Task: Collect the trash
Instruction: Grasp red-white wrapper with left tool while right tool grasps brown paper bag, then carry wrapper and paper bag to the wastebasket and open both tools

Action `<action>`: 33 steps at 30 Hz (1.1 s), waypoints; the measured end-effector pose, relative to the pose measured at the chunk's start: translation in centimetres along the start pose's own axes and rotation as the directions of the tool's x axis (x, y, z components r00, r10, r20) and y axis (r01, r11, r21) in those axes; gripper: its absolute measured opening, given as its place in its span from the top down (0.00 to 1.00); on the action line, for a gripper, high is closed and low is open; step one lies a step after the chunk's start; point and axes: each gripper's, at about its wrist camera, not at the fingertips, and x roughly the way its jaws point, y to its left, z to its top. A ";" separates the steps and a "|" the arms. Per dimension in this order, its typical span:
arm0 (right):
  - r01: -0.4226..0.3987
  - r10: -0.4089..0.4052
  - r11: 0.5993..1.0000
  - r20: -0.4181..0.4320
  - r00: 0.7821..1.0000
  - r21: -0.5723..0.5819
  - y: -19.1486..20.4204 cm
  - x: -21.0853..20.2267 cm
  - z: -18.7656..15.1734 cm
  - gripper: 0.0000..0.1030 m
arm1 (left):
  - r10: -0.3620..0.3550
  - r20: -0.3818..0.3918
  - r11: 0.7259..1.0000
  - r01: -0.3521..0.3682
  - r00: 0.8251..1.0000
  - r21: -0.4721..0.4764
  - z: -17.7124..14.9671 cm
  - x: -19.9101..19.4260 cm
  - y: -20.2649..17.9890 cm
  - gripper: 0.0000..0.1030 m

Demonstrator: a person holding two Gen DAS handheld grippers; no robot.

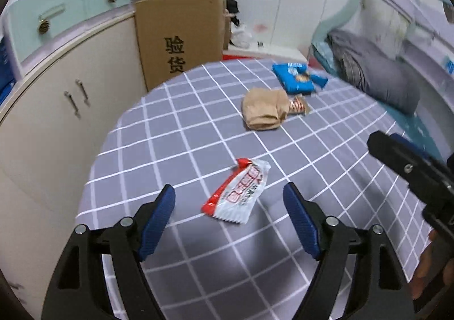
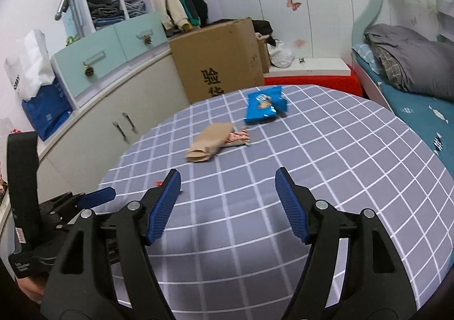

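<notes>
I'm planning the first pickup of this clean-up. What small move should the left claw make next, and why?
Probably ease the left claw down onto the red-and-white wrapper: it lies flat on the checked cloth just ahead between the empty, spread fingers, nearer than the other litter.

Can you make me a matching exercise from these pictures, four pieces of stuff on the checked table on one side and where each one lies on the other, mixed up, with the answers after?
Things:
1. red and white wrapper
2. blue snack bag
3. tan paper bag
4. small striped wrapper

Places:
A. farthest back on the table, toward the red surface
B. nearest, just ahead of the open left gripper
C. mid-table, lying flat in front of the blue one
D. tucked against the tan one's right side, partly under it

Pairs: 1-B, 2-A, 3-C, 4-D
</notes>
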 end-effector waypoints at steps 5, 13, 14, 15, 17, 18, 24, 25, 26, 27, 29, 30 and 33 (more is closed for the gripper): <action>0.003 -0.004 0.999 -0.044 0.999 -0.033 -0.5 1.4 0.3 0.33 | 0.028 -0.031 0.999 -0.027 0.999 0.023 0.2 2.1 -0.1 0.39; -0.006 -0.003 0.995 -0.091 0.996 -0.098 1.0 4.6 2.7 0.33 | 0.018 0.015 0.999 -0.018 1.000 -0.048 1.0 2.1 1.7 0.98; -0.019 0.009 0.996 -0.106 0.994 -0.089 1.2 5.3 3.0 0.33 | 0.023 0.025 0.998 -0.022 0.999 -0.057 1.3 2.0 2.0 0.98; -0.036 0.027 0.997 -0.136 0.990 -0.064 1.3 6.4 3.2 0.33 | 0.024 0.038 0.997 -0.021 0.999 -0.072 1.5 1.9 2.6 0.98; -0.037 0.030 0.999 -0.162 0.986 -0.039 1.7 7.8 3.4 0.33 | 0.035 0.059 0.994 -0.029 0.998 -0.109 1.9 1.5 3.7 0.98; -0.054 0.052 0.999 -0.185 0.981 -0.006 1.9 8.8 3.4 0.36 | 0.042 0.071 0.991 -0.033 0.997 -0.128 2.0 1.3 4.4 0.98; -0.026 0.040 0.998 -0.236 0.971 0.062 2.8 12.2 3.9 0.61 | 0.049 0.102 0.982 -0.029 0.994 -0.189 2.0 -0.2 7.3 0.98; -0.017 0.031 0.998 -0.244 0.969 0.058 2.9 12.6 3.9 0.69 | 0.047 0.104 0.981 -0.027 0.993 -0.192 1.9 -0.3 7.6 0.98; -0.012 0.025 0.998 -0.251 0.968 0.054 3.0 12.9 3.9 0.77 | 0.043 0.107 0.980 -0.021 0.993 -0.198 1.8 -0.6 8.0 0.98; -0.017 0.031 0.998 -0.248 0.968 0.058 3.1 12.9 3.9 0.86 | 0.042 0.110 0.980 -0.019 0.993 -0.200 1.7 -0.8 8.2 0.98; -0.021 0.032 0.999 -0.240 0.970 0.047 3.4 12.7 3.9 0.92 | 0.035 0.120 0.978 -0.009 0.992 -0.207 1.4 -1.3 8.8 0.98; -0.028 0.036 0.999 -0.222 0.974 0.041 3.6 12.1 4.0 0.94 | 0.032 0.124 0.978 -0.005 0.992 -0.211 1.3 -1.5 8.9 0.98; -0.033 0.032 0.999 -0.170 0.985 -0.005 4.9 10.3 4.2 0.95 | 0.021 0.144 0.974 0.013 0.989 -0.226 0.8 -2.6 9.8 0.98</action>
